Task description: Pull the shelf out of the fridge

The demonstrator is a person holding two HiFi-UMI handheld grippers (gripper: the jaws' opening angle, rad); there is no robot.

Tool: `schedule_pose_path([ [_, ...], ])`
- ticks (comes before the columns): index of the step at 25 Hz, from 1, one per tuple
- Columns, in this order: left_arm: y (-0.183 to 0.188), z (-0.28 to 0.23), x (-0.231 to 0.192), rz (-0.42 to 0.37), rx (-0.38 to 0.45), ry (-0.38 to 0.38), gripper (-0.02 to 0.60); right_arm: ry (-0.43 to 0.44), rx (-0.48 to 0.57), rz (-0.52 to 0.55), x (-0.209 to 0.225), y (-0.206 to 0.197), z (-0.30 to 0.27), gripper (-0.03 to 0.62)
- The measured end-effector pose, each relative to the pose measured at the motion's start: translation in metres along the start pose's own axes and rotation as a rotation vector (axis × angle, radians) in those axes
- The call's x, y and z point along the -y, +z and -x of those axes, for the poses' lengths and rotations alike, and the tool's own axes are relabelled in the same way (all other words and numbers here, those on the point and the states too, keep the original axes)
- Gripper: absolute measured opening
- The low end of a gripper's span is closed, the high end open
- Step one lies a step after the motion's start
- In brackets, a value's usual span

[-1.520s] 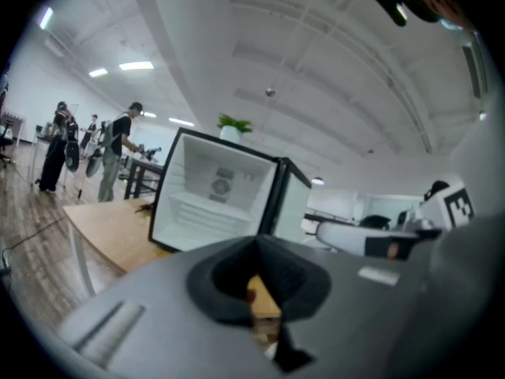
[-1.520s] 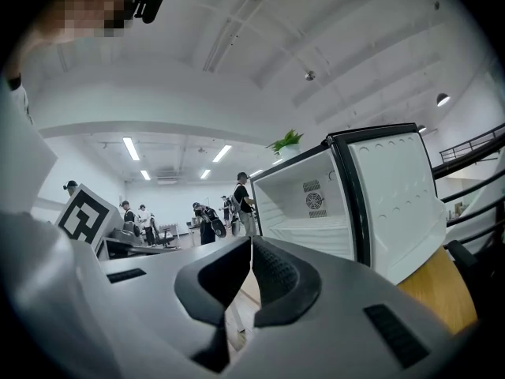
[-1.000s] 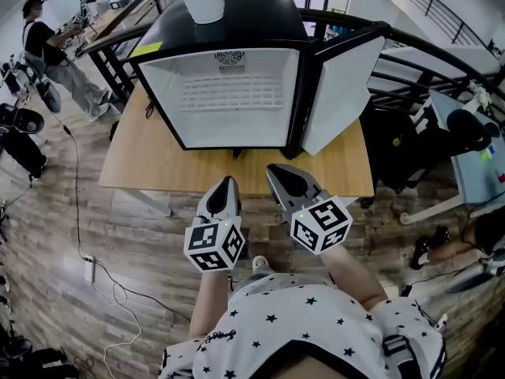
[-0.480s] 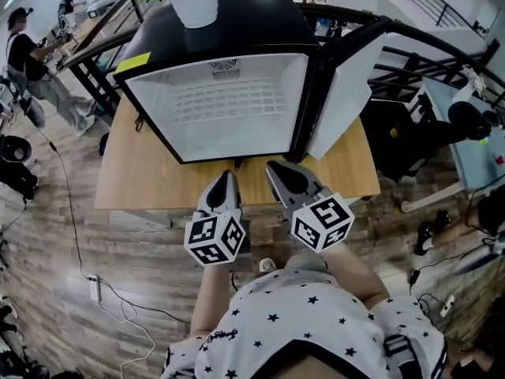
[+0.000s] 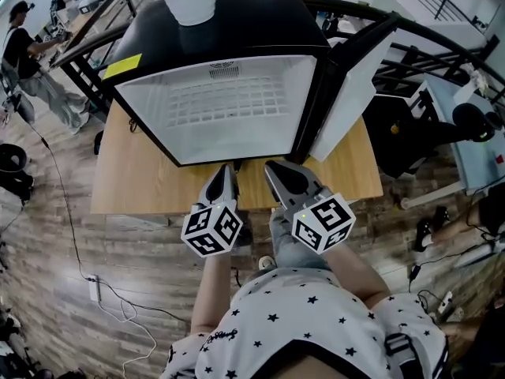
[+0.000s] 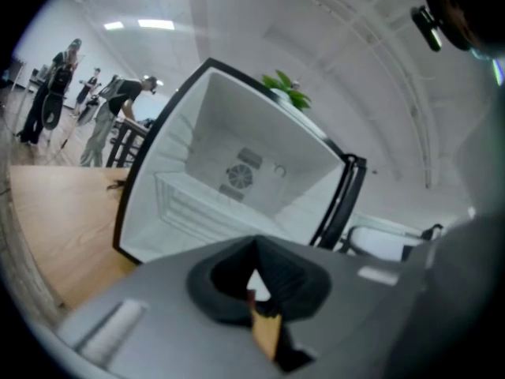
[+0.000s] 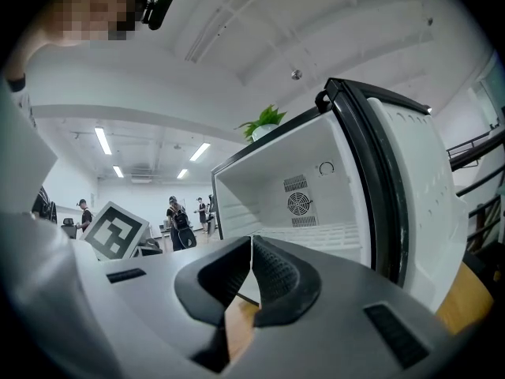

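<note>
A small black fridge (image 5: 237, 30) stands open on a wooden table (image 5: 142, 184), its door (image 5: 351, 85) swung to the right. Inside lies the white wire shelf (image 5: 225, 101), also seen in the left gripper view (image 6: 193, 204) and the right gripper view (image 7: 335, 234). My left gripper (image 5: 226, 172) hovers over the table's near edge, just short of the fridge's lower front rim, jaws shut and empty (image 6: 254, 247). My right gripper (image 5: 272, 168) is beside it, level with the door hinge, jaws also shut on nothing (image 7: 251, 243). Neither touches the shelf.
A potted plant (image 5: 189, 2) in a white pot sits on the fridge top. People stand at benches at the far left (image 5: 28, 54). Black railings and a desk (image 5: 473, 133) lie to the right. A cable (image 5: 87, 243) trails on the wooden floor.
Both grippers have moved forward towards the open fridge, which now looms larger in the head view. The left gripper's marker cube has rolled a little. Both jaws stay shut.
</note>
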State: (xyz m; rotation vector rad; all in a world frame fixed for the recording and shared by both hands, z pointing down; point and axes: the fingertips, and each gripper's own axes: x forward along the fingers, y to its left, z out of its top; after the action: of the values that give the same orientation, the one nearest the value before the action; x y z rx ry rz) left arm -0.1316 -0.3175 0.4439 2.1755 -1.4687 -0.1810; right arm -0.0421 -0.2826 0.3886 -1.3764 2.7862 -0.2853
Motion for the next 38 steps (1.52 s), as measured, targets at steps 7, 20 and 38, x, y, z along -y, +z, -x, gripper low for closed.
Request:
schedule_pose_path([
  [7, 0.004, -0.033, -0.012, 0.131, 0.013, -0.026, 0.006, 0.033, 0.007, 0.006, 0.014, 0.001, -0.017, 0.022],
  [20, 0.005, -0.096, -0.027, 0.455, 0.081, -0.107, 0.008, 0.034, 0.015, -0.021, 0.052, -0.001, -0.025, 0.023],
  [38, 0.010, -0.139, -0.053, 0.776, 0.229, -0.163, 0.190, 0.032, -0.012, -0.047, 0.075, -0.017, -0.040, 0.023],
])
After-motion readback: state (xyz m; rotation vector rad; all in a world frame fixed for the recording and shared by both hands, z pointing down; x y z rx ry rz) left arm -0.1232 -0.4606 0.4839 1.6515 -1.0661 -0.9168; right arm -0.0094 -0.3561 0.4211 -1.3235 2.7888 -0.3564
